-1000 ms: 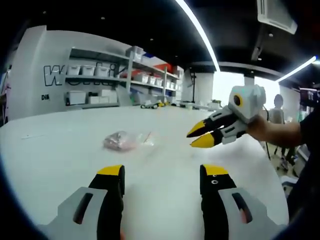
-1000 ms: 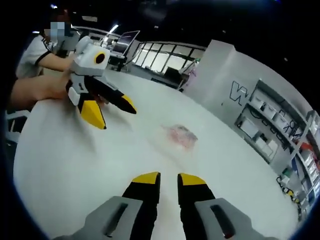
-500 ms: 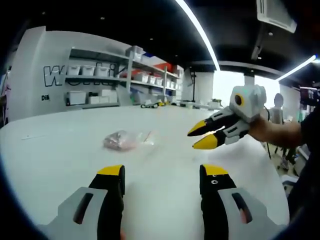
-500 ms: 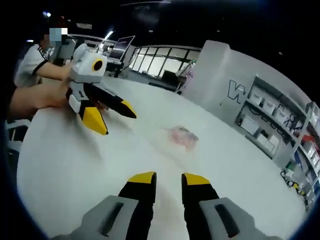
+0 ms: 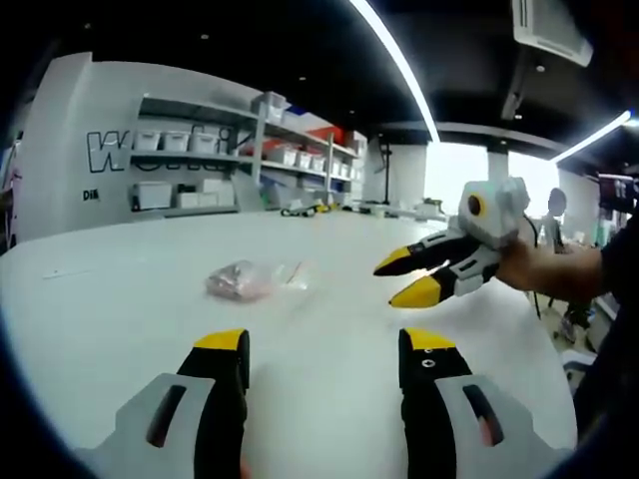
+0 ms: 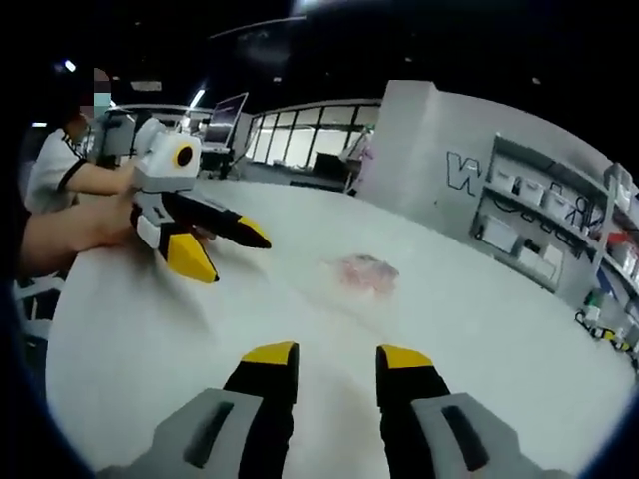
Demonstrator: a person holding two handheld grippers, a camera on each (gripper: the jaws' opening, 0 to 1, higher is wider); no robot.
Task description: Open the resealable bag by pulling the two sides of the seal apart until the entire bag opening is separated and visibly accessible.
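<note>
We see a bright white table (image 5: 329, 299) under a dark ceiling, a long ceiling light strip (image 5: 394, 60) glaring at upper centre of the left gripper view, blown-out windows (image 5: 454, 170) at right (detail lost), soft blur throughout, fisheye bending toward the edges, faint shadows.

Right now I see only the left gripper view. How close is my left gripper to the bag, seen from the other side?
Observer: In the right gripper view the left gripper hangs above the table, open, apart from the bag.
Operator: Is the right gripper lined up?
Observer: The right gripper is open; the bag lies roughly ahead of its gap, untouched.
Operator: Anyone behind my left gripper?
Observer: Yes, a person in a white shirt sits there.
</note>
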